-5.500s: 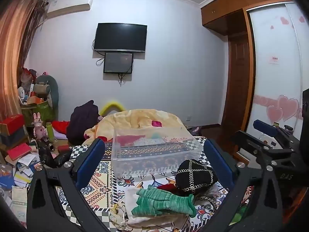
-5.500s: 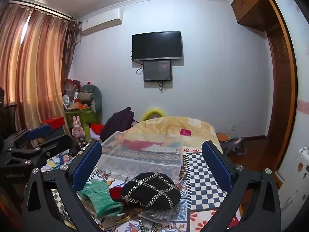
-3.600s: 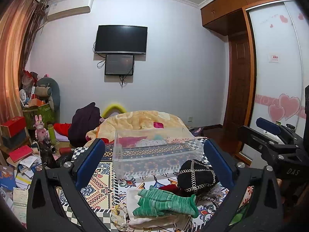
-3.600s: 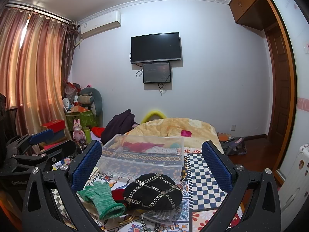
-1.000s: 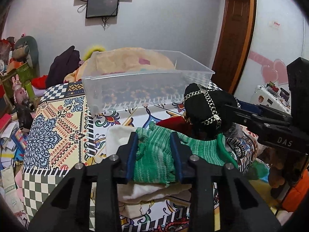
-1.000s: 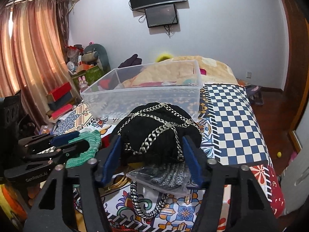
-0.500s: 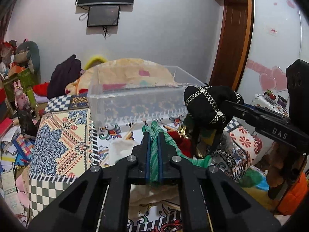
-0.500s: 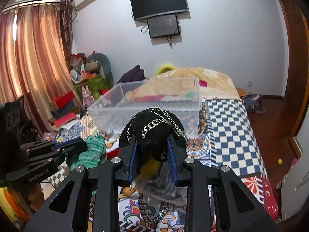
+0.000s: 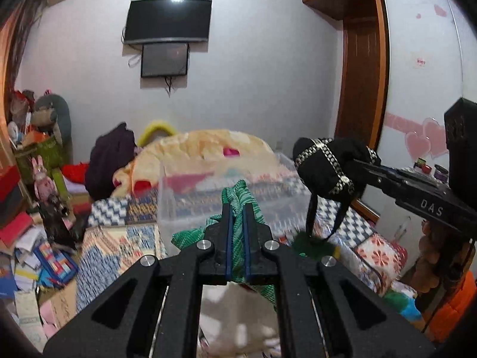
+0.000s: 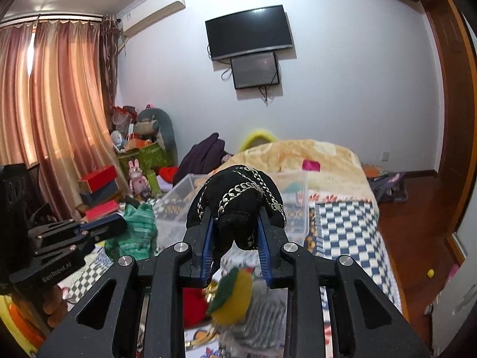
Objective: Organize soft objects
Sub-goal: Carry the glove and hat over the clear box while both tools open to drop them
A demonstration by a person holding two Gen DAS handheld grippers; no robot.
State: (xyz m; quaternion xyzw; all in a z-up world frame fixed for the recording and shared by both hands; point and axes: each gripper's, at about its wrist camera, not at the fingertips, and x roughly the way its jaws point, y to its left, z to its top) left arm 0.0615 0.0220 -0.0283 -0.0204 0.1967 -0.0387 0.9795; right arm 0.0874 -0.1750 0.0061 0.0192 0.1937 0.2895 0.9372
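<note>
Both grippers, left [image 9: 235, 223] and right [image 10: 235, 232], clamped, raised.

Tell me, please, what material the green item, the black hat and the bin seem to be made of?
Green item: knit yarn, likely; ribbed striped texture, matte, folds softly in the left tongs.
Black hat: soft matte fabric, with shiny metallic-looking chain trim.
Bin: clear glossy plastic, probably rigid; the bedding shows through its walls.

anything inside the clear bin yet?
Nothing clearly inside the clear bin: its see-through walls show only the patterned bedspread beyond. The black chain-trimmed hat, held by the right gripper, covers the bin's middle, and the left view is blurred, so its floor is unconfirmed.
</note>
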